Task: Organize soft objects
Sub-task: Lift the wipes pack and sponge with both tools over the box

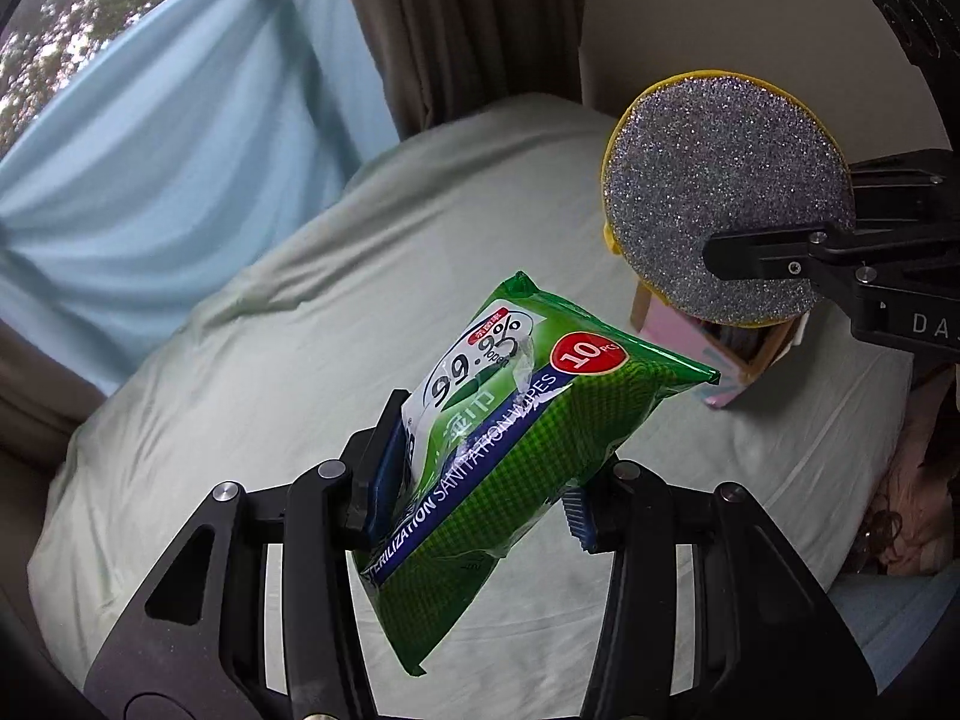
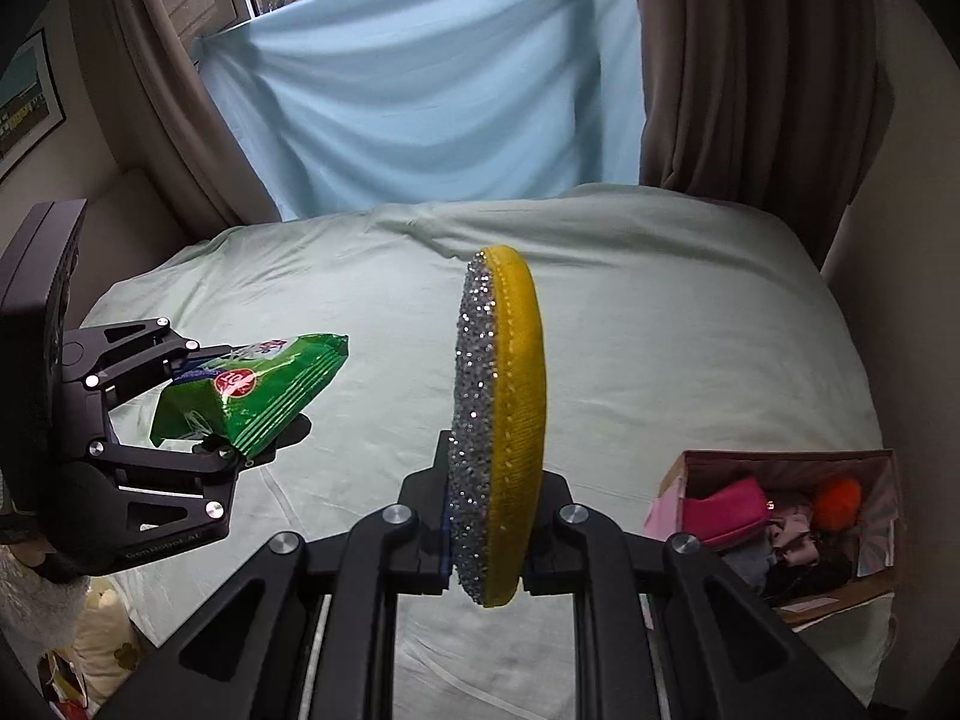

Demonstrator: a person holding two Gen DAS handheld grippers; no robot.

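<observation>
My left gripper (image 1: 480,492) is shut on a green pack of sanitation wipes (image 1: 516,420) and holds it in the air above the bed; it also shows in the right wrist view (image 2: 258,387). My right gripper (image 2: 495,516) is shut on a round scouring pad (image 2: 501,426), silver glitter on one face and yellow on the other, held on edge above the bed. In the left wrist view the pad (image 1: 720,198) hangs at the right, above the pink cardboard box (image 1: 729,354). The box (image 2: 780,462) holds several soft items and sits at the bed's right edge.
The bed has a pale green sheet (image 2: 660,312). A light blue cloth (image 2: 420,90) hangs over the window behind it, with brown curtains (image 2: 750,60) on both sides. A cream soft toy (image 2: 102,630) lies low at the left.
</observation>
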